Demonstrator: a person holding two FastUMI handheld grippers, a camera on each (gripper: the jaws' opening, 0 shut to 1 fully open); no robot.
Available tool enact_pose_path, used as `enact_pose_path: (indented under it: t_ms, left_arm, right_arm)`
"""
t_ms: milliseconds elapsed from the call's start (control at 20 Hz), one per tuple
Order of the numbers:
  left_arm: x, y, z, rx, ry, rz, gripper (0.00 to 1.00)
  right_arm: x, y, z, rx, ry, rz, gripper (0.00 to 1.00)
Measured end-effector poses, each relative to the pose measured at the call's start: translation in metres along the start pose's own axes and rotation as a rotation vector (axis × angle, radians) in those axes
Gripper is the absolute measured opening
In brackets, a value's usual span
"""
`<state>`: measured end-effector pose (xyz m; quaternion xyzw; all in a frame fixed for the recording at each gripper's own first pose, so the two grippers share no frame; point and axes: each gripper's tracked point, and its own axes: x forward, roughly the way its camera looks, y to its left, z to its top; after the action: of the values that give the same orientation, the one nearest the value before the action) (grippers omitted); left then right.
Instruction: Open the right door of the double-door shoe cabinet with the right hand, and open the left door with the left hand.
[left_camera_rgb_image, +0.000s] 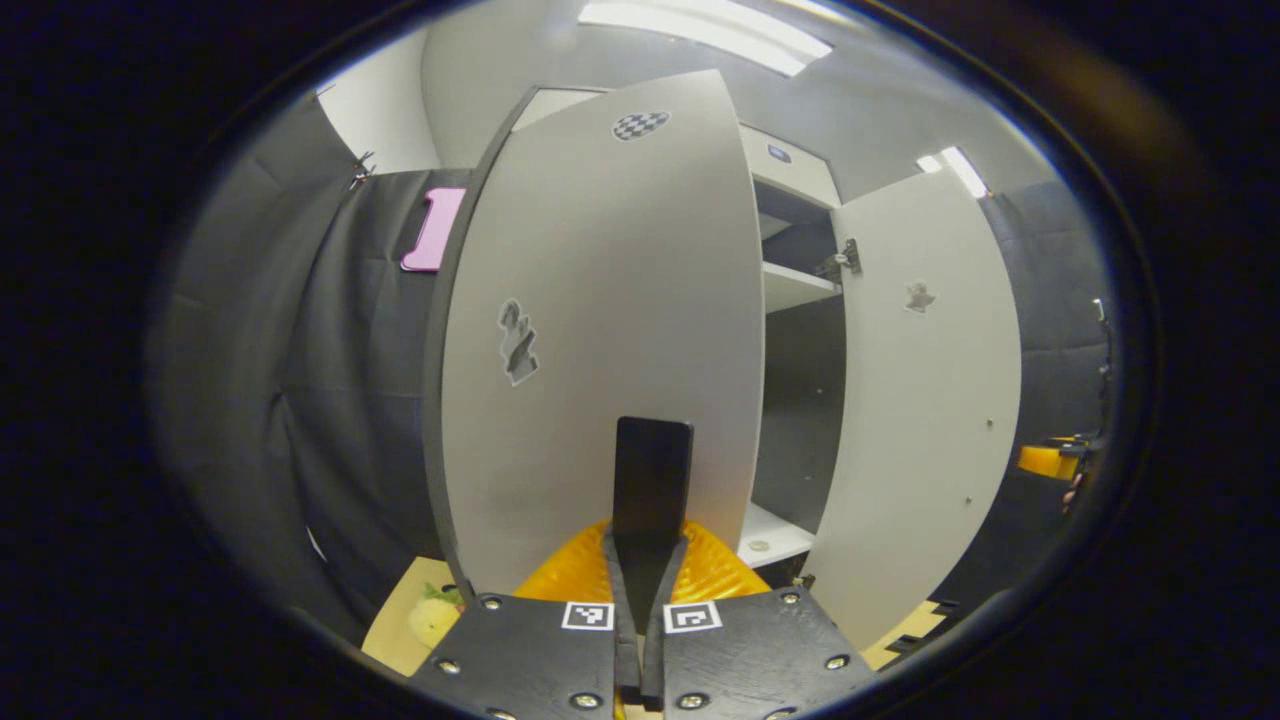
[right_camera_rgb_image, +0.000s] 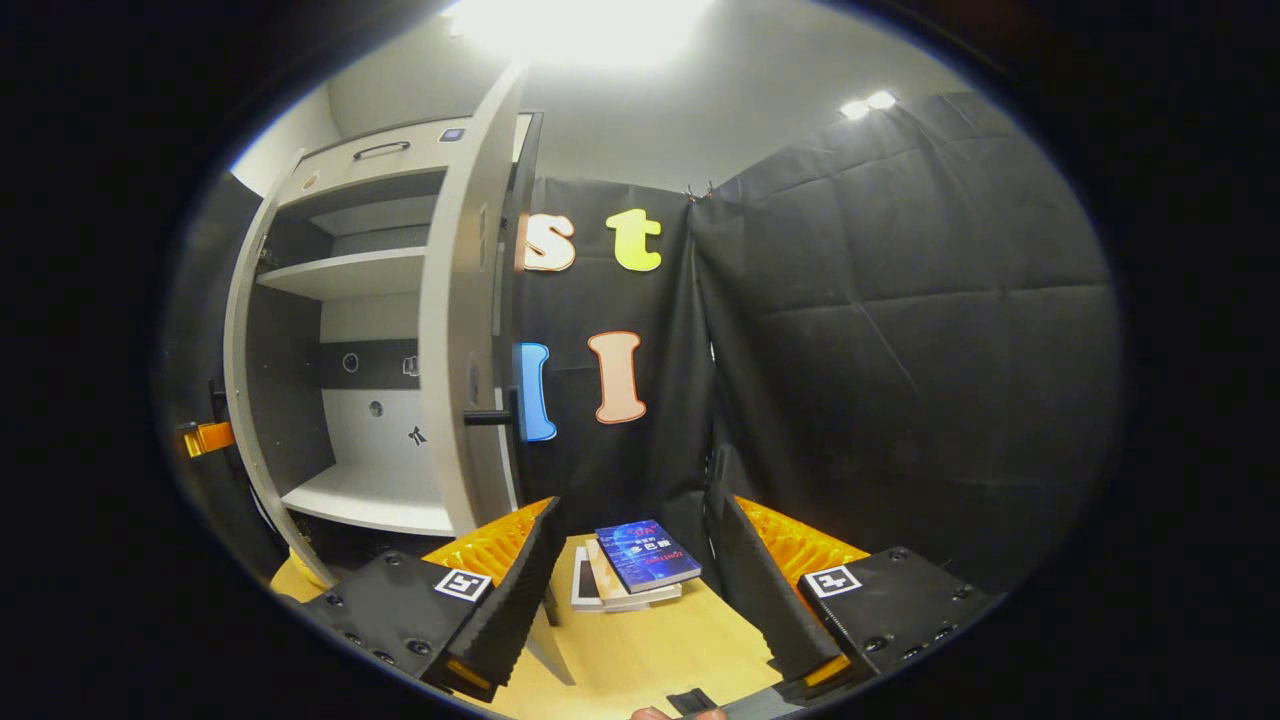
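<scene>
Both cabinet doors stand open: left door (left_camera_rgb_image: 600, 330) and right door (left_camera_rgb_image: 925, 400). Your left gripper (left_camera_rgb_image: 650, 470) has its fingers pressed together, holding nothing you can see. Your right gripper (right_camera_rgb_image: 630, 570) is spread wide before two stacked books (right_camera_rgb_image: 635, 565).

In the left gripper view we see our left gripper (left_camera_rgb_image: 650, 480) built from two flat black plates side by side, each fastened with round silver screws along its edges. Each plate carries a small square black-and-white marker near its inner corner. Behind the plates sits a ribbed orange housing, rounded like a dome.

In the right gripper view our right gripper (right_camera_rgb_image: 630, 590) has the same two black plates, each with silver screws and one square black-and-white marker. Ribbed orange housing rises behind each plate. The inner faces of its fingers (right_camera_rgb_image: 510, 600) are ridged, and a small orange block sits at the base of each.
</scene>
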<state>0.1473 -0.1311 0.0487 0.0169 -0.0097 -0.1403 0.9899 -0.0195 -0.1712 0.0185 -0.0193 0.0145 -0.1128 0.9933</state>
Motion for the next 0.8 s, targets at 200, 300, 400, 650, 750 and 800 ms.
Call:
enact_pose_path:
  t_ms: [200, 300, 400, 650, 750, 800]
  left_arm:
    - [-0.028, 0.026, 0.004, 0.012, -0.024, 0.027, 0.03]
    - [-0.04, 0.04, 0.005, -0.018, -0.03, 0.039, 0.03]
    - [-0.048, 0.052, 0.006, -0.061, -0.028, 0.035, 0.02]
    - [-0.059, 0.069, 0.009, -0.01, -0.034, 0.061, 0.02]
    - [-0.064, 0.08, 0.009, -0.035, -0.034, 0.081, 0.02]
    - [-0.067, 0.084, 0.01, -0.045, -0.037, 0.09, 0.02]
  right_arm:
    - [-0.011, 0.012, 0.004, -0.003, -0.022, 0.008, 0.98]
    - [-0.015, 0.019, 0.008, 0.01, -0.039, 0.018, 0.98]
    - [-0.016, 0.024, 0.008, 0.021, -0.046, 0.027, 0.98]
    - [-0.017, 0.039, 0.003, 0.03, -0.035, 0.056, 0.98]
    - [-0.018, 0.042, 0.005, 0.031, -0.038, 0.065, 0.98]
    - [-0.019, 0.043, 0.007, 0.033, -0.04, 0.07, 0.98]
